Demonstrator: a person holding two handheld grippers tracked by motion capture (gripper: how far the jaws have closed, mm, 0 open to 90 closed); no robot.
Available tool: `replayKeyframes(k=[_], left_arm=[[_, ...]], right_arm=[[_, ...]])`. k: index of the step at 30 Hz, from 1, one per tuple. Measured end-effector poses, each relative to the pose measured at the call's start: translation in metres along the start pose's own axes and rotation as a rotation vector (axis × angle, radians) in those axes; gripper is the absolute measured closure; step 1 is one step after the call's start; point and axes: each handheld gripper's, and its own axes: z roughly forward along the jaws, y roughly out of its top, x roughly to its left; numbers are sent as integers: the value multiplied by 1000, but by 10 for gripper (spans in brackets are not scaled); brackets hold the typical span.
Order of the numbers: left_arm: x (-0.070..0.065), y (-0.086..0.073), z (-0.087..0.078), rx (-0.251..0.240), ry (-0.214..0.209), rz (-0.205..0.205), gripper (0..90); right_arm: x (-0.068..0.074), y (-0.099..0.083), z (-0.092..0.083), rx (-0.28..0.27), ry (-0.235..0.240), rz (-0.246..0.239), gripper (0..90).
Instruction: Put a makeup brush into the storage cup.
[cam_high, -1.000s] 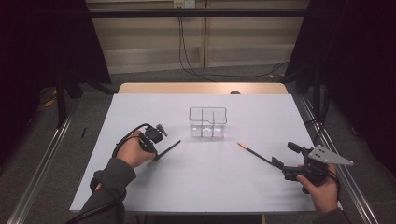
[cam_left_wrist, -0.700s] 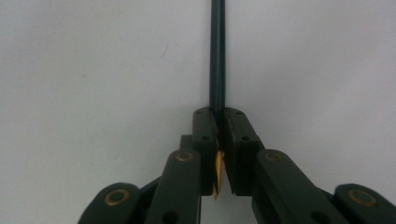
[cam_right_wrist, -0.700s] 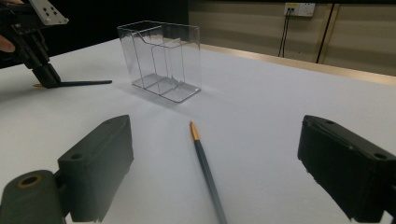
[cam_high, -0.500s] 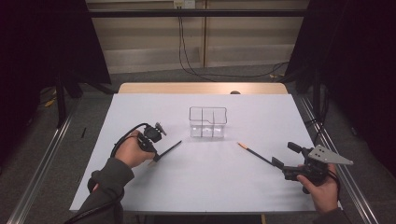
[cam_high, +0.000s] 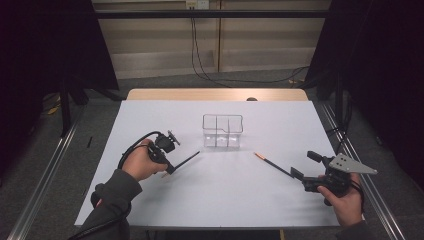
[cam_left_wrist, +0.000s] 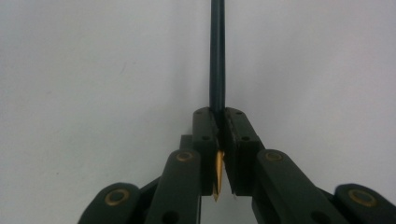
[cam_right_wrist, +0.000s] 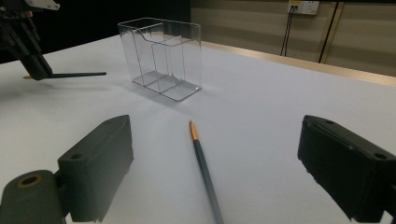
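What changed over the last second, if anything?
Very little. The left gripper stays shut on its dark pencil, gold end behind the pads; the hand has drifted slightly toward the near edge. Nothing was picked up or released. Unchanged: the right gripper stays open, its jaws either side of the second pencil lying on the white table, and the clear divided organizer stands where it was.

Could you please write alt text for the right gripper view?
A dark pencil with a gold tip lies on the white table between the open right hand-held gripper jaws. Beyond stands a clear plastic divided holder.
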Motion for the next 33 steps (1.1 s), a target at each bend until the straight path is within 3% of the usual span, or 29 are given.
replayKeyframes(k=[11,15,21,27,33], left_arm=[[-13,7,-5,9,-8,49,839],[-18,12,-8,13,-30,76,839],[-26,17,-7,8,-30,87,839],[-34,25,-6,17,-44,136,838],[-42,32,-4,9,-47,143,839]], right_arm=[[1,7,11,63,57,-14,98],[5,10,23,111,81,-47,98],[7,16,33,164,125,-77,105],[8,21,39,200,160,-94,108],[12,28,49,270,207,-137,110]])
